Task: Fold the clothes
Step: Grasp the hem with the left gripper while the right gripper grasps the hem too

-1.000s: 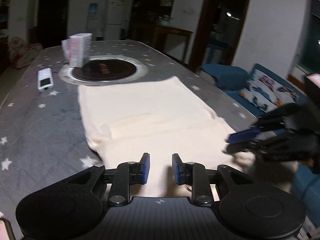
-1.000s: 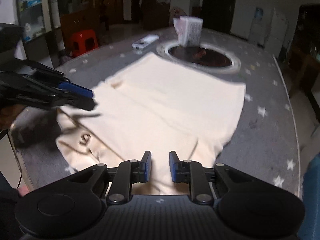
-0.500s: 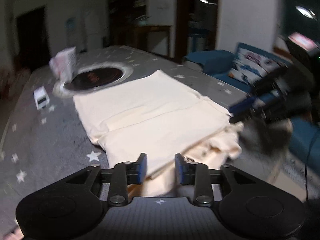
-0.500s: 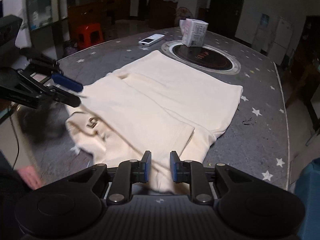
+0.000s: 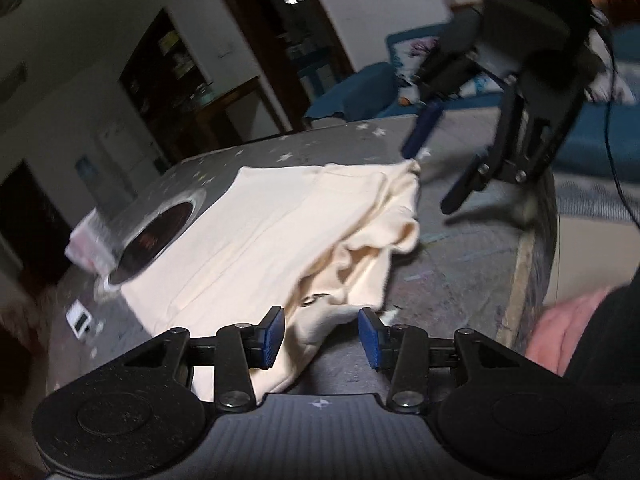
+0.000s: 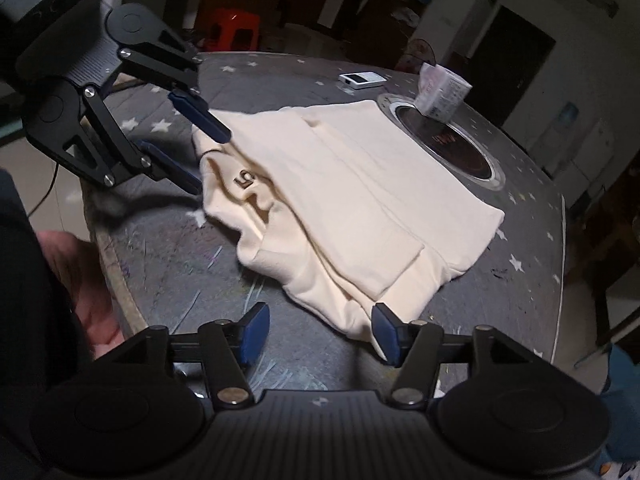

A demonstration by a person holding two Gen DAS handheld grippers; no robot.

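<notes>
A cream garment (image 5: 280, 232) lies partly folded on the grey star-patterned table (image 5: 460, 264), its near end bunched. It also shows in the right wrist view (image 6: 352, 192), with a dark printed mark (image 6: 245, 179) on the bunched end. My left gripper (image 5: 321, 336) is open, its fingers on either side of the garment's near corner, holding nothing. My right gripper (image 6: 318, 334) is open at the garment's other near corner. Each gripper appears in the other's view, the right (image 5: 436, 172) and the left (image 6: 200, 152), both open beside the cloth edge.
A round dark inset (image 6: 444, 144) sits in the table's far part with a tissue pack (image 6: 442, 90) on its rim. A white remote (image 6: 362, 79) lies beyond. The table's edge (image 5: 528, 264) runs close by me. A blue sofa (image 5: 360, 92) stands behind.
Both grippers have opened and let go of the garment. The garment's near end has been carried onto the table and dropped in a bunch. Both grippers have swung round to its near corners.
</notes>
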